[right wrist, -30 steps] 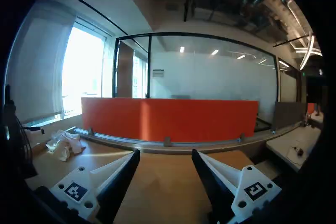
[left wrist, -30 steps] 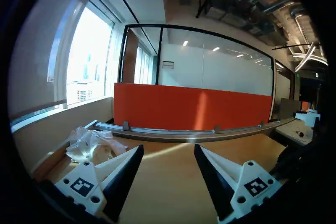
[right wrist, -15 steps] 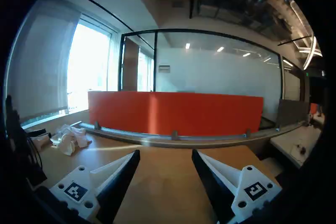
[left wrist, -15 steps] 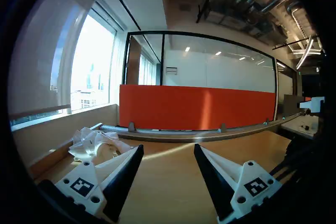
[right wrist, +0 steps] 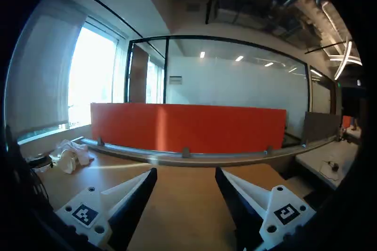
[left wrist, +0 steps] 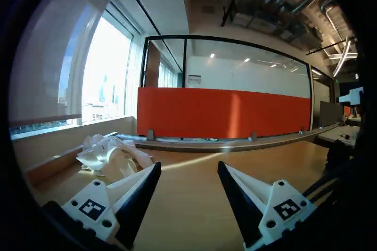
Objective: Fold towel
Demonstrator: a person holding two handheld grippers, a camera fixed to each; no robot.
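Crumpled towel (left wrist: 110, 154) is seen at the surface's (left wrist: 193, 208) edge; left gripper (left wrist: 188, 166) and right gripper (right wrist: 186, 171) are held wide open, empty. Bunched layers could be pinched instead of a corner.

- We take this for an open-plan office: a long wooden desk (left wrist: 188, 204) is closed at its far edge by an orange divider panel (left wrist: 221, 113).
- Behind the panel we see a glass partition wall (left wrist: 245, 74) in a black frame.
- Overhead we see bare pipes and ducts (left wrist: 292, 1) and a strip light (left wrist: 341, 60).
- A tall window (left wrist: 106, 81) at the side looks out on city buildings.
- In the right gripper view we see a neighbouring desk (right wrist: 325, 164) standing beside ours.
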